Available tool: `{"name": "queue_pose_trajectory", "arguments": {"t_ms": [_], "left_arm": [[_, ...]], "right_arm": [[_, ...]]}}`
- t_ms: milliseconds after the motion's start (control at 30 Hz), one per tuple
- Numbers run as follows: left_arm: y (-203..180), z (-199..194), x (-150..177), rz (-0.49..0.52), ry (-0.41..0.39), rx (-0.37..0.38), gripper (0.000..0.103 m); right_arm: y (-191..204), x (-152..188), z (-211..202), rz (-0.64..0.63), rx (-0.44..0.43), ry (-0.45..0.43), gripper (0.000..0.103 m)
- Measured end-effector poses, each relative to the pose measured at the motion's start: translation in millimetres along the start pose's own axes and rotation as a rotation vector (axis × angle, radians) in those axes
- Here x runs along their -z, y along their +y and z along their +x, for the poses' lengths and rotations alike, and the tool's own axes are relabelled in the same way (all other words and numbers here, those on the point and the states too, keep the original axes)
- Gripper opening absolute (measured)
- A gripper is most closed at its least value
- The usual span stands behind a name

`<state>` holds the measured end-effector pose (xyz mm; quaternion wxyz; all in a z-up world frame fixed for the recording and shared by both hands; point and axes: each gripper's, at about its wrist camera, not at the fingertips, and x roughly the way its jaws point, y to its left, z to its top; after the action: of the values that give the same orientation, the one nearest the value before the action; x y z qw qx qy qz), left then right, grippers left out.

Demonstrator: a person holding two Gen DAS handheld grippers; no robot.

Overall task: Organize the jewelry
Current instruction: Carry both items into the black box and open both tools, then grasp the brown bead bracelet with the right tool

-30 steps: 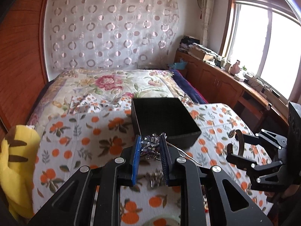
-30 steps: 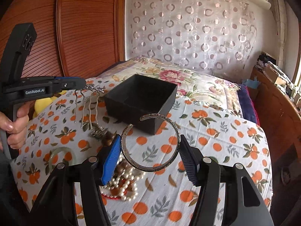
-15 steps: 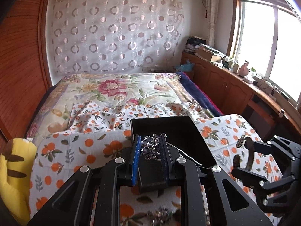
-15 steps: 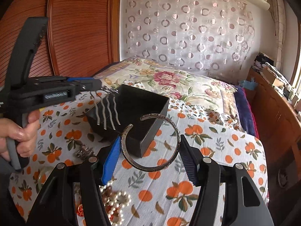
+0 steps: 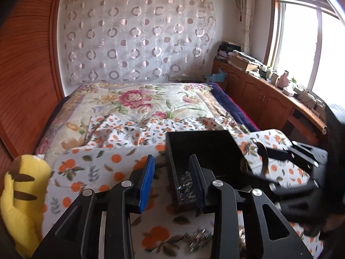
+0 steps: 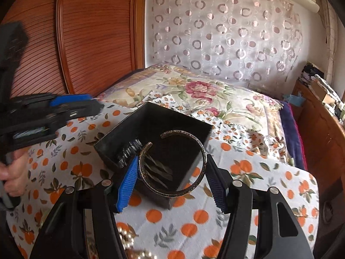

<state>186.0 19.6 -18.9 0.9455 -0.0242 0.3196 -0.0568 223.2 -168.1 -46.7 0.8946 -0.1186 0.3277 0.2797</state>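
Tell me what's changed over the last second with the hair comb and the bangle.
The left gripper opened and let go of the hair comb, which now lies inside the black box. The right gripper moved over the box and stays shut on the bangle.

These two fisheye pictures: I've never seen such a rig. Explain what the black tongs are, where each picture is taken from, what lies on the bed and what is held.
There is no robot. A person carries a hand-held gripper in each hand, each with a camera looking along its two fingers. The left hand-held gripper is open and empty. A silver hair comb lies in the black box on the orange-print cloth. The right hand-held gripper is shut on a metal cuff bracelet, above the box. Pearl beads lie on the cloth, and a yellow plush toy sits at its edge.
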Motion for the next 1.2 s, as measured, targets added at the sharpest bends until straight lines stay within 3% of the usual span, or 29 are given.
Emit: {"name": "queue_pose_trajectory", "arguments": {"t_ms": [300, 400, 500, 800, 1033, 1200], "left_arm": [[16.8, -30.4, 32.7, 0.001, 0.017, -0.011, 0.039], [15.3, -37.2, 43.3, 0.017, 0.021, -0.011, 0.044], [12.7, -42.6, 52.7, 0.017, 0.028, 0.005, 0.046], [-2.4, -50.4, 83.9, 0.049, 0.059, 0.05, 0.07], [-10.4, -40.7, 105.1, 0.088, 0.11, 0.059, 0.082], [-7.8, -30.6, 112.8, 0.095, 0.155, 0.049, 0.085]], "right_arm": [[6.6, -4.5, 26.9, 0.004, -0.027, 0.03, 0.064], [8.7, -6.5, 24.5, 0.006, -0.034, 0.013, 0.072], [9.3, -7.6, 17.0, 0.007, -0.03, 0.002, 0.072], [13.6, 24.8, -27.0, 0.017, -0.075, -0.023, 0.072], [39.1, 49.1, -26.5, -0.025, -0.129, 0.027, 0.053], [50.8, 52.6, -13.5, -0.03, -0.16, 0.076, 0.039]]}}
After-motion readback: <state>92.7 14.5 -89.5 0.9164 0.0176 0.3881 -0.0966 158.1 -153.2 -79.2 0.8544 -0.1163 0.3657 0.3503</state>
